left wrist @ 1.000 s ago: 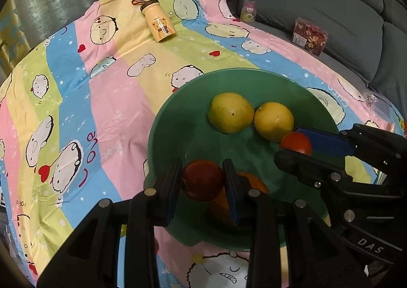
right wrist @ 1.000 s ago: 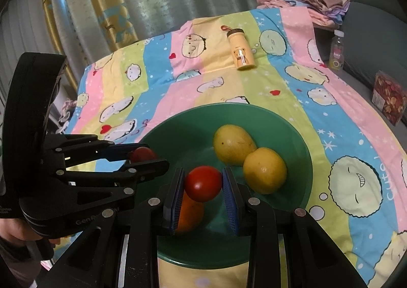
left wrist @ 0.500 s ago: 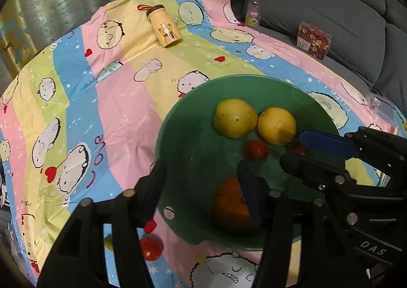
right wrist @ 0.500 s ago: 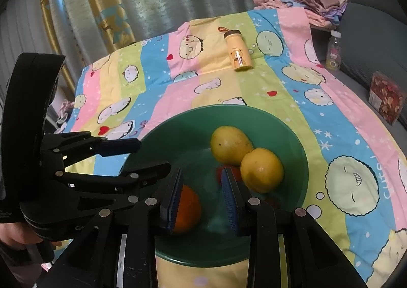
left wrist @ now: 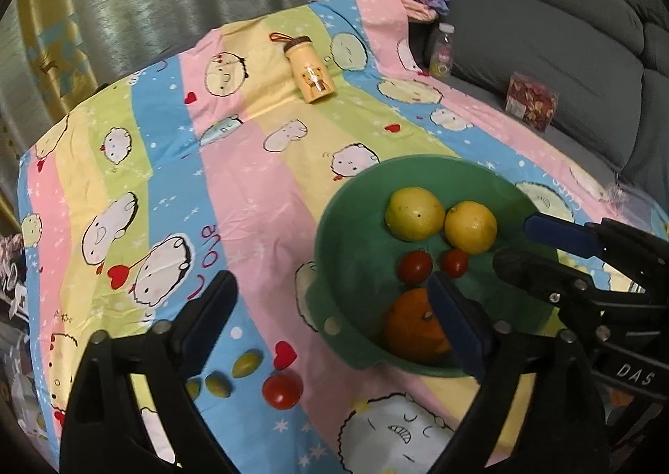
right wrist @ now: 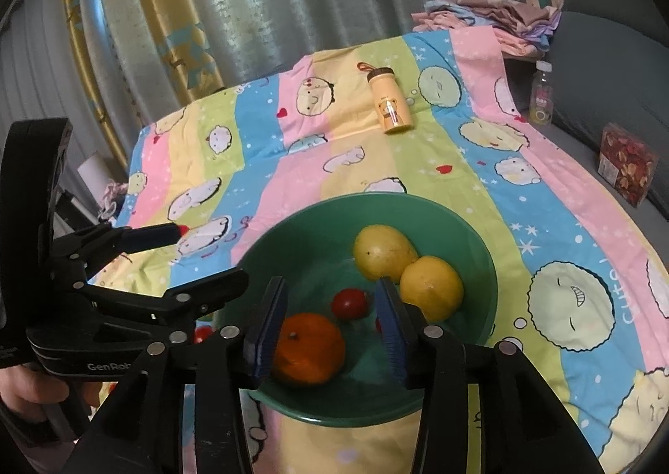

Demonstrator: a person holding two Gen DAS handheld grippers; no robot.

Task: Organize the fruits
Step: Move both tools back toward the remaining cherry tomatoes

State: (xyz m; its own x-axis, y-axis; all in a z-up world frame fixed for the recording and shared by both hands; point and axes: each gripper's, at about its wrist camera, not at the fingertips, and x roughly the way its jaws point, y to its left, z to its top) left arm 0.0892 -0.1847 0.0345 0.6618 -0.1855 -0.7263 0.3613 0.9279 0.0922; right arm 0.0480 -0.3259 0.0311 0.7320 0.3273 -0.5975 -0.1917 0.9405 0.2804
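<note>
Both small red tomatoes (left wrist: 414,266) have dropped out of the tongs since a moment ago and are now lying in the round green plastic bowl (left wrist: 347,223), near the cloth's front edge. The left gripper (left wrist: 330,306), tilting downward, has just been opening wide, empty. The right gripper (right wrist: 330,323) has been parting narrowly, nothing between.

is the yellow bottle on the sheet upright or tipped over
Tipped over. The yellow bottle lies on its side on the striped sheet, brown cap pointing to the far edge, its bear print facing up.
</note>
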